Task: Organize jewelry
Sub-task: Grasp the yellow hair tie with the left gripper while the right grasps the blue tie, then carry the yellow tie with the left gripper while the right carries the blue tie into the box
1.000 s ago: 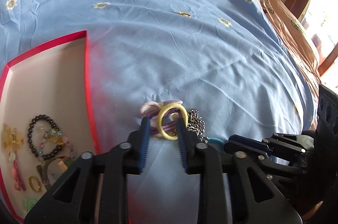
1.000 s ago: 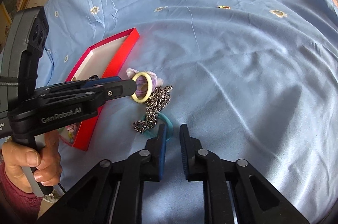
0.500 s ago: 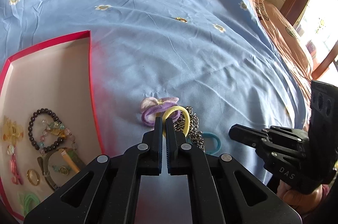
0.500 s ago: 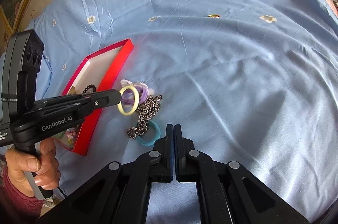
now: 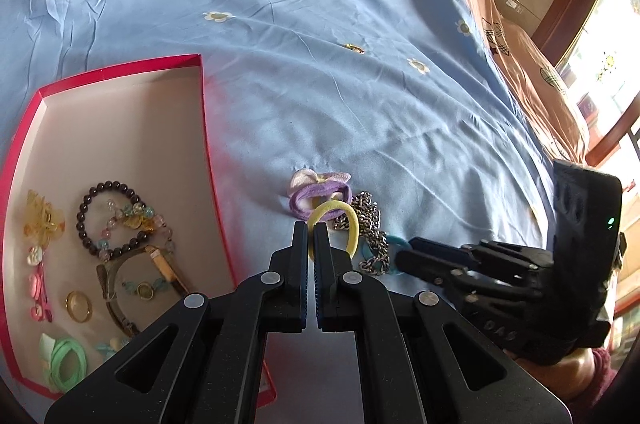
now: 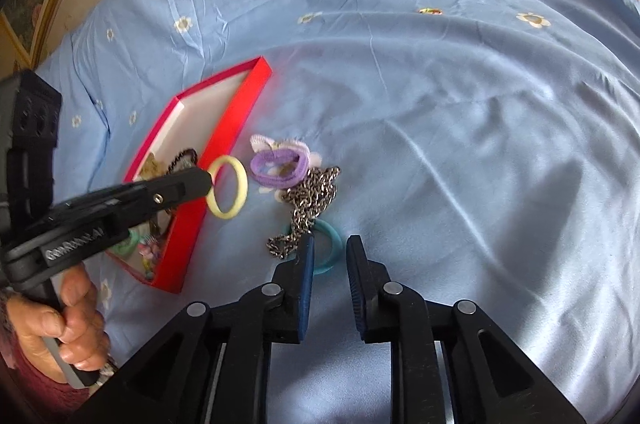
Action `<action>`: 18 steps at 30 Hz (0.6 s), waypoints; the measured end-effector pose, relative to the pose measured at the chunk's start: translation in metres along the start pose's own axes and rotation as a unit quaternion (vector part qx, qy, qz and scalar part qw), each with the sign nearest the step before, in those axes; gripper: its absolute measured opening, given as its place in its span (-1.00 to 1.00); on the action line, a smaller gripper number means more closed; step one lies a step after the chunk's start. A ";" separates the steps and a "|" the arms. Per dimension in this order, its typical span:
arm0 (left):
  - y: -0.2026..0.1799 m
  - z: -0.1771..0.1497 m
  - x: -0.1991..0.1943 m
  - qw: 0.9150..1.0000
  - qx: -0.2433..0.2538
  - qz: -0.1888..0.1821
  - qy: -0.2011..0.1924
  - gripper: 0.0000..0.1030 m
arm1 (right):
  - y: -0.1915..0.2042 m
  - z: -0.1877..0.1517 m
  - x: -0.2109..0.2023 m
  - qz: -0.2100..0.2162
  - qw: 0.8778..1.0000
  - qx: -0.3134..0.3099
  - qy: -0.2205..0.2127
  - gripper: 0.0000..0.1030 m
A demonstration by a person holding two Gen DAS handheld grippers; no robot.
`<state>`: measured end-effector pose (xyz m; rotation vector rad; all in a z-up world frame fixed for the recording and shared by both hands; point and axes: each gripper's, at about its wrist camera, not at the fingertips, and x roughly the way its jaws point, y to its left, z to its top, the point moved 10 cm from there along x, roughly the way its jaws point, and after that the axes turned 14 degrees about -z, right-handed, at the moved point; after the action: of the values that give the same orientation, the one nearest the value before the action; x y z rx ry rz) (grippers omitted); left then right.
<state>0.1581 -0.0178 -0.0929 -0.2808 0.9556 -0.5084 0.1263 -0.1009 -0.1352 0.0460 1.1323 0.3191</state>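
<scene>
Both wrist views look down, close over the bedsheet (image 5: pixel 360 103), sharing the red box (image 6: pixel 224 159), perhaps from opposite sides.

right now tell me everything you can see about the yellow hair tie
The yellow hair tie is a plain pale-yellow loop that looks like soft elastic fabric, with no ornament. The left gripper is shut on its rim, holding it open and roughly upright, lifted clear of the blue sheet, beside the red box. Only the fingers touch it.
</scene>
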 end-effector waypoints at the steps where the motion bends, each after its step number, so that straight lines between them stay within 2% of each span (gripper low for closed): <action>1: 0.000 -0.001 -0.001 1.000 0.000 0.000 -0.001 -0.97 | 0.002 -0.001 0.001 -0.005 1.000 -0.007 -0.001 -0.72; 2: 0.000 -0.002 -0.003 1.000 0.000 0.000 -0.002 -0.96 | 0.003 -0.002 0.000 -0.018 1.000 -0.018 -0.005 -0.78; 3: 0.000 -0.002 -0.005 1.000 -0.001 -0.001 -0.003 -0.96 | 0.005 -0.003 0.000 -0.028 0.999 -0.027 -0.008 -0.95; 6: 0.000 -0.004 -0.014 1.000 -0.002 -0.001 -0.009 -0.96 | 0.005 -0.002 -0.007 -0.026 0.999 -0.026 -0.017 -0.95; 12: 0.002 -0.007 -0.038 1.000 -0.008 -0.001 -0.030 -0.96 | 0.002 0.013 -0.041 -0.029 0.998 -0.018 -0.060 -0.95; 18: 0.010 -0.016 -0.060 0.999 -0.021 0.005 -0.048 -0.97 | 0.012 0.021 -0.062 -0.017 0.997 -0.020 -0.079 -0.95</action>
<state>0.1194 0.0224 -0.0640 -0.3357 0.8743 -0.4620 0.1188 -0.1036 -0.0686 0.0164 0.9687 0.3013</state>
